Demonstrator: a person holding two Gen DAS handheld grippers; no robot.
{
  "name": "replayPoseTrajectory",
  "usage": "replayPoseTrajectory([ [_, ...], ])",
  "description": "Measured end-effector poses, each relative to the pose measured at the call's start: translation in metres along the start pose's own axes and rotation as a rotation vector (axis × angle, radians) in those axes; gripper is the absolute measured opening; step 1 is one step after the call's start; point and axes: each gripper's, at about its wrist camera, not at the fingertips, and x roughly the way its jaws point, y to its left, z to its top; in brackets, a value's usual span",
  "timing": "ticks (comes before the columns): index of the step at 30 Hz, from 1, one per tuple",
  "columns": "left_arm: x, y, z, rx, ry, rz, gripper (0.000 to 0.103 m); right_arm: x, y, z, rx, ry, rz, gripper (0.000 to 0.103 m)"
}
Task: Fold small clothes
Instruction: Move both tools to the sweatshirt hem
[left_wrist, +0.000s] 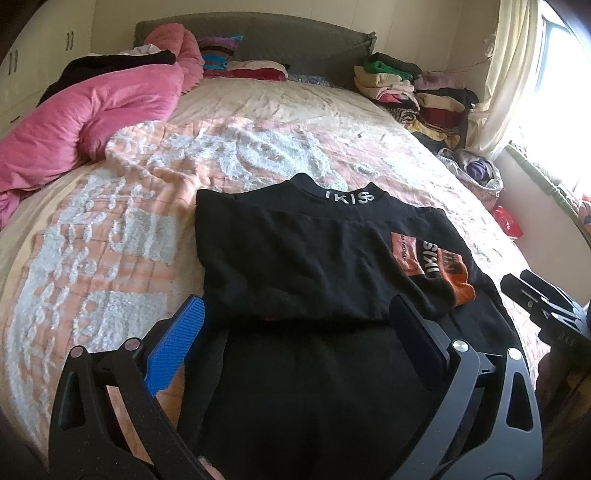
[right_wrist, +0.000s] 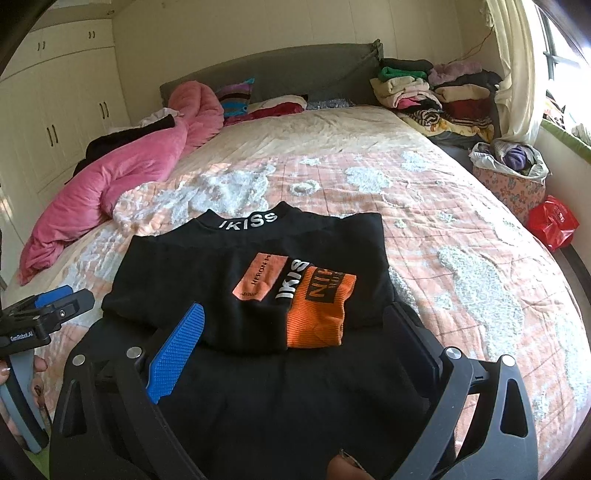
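Claws (left_wrist: 295, 325) (right_wrist: 291, 332) spread | black top (right_wrist: 258, 266) | patterned bedspread (right_wrist: 461, 229), bedroom

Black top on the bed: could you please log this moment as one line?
black top partly folded on bed | left tongs open | right tongs open | nothing held

Between the left tongs (left_wrist: 297, 332) lay a matt black knit sweater (left_wrist: 295, 258) with an orange ribbed cuff (right_wrist: 317, 317). The tongs' fingers (left_wrist: 173, 347) bore blue knurled plastic pads on matt black frames with shiny metal rivets. Beyond spread a bedspread (left_wrist: 147, 177) of tufted, nubbly cloth.
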Motion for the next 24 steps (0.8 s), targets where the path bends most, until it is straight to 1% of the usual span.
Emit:
replayPoseTrajectory([
  [5, -0.011, 0.002, -0.002, -0.003, -0.013, 0.001, 0.094, -0.012, -0.009, -0.001, 0.009, -0.014, -0.008, 0.097],
  [9, -0.019, 0.002, -0.006, 0.007, -0.019, 0.016, 0.094, -0.021, -0.017, -0.004, 0.017, -0.021, -0.018, 0.097],
  [24, -0.044, 0.011, -0.023, 0.017, -0.007, 0.065, 0.094, -0.055, -0.049, -0.018, 0.039, -0.031, -0.046, 0.097],
])
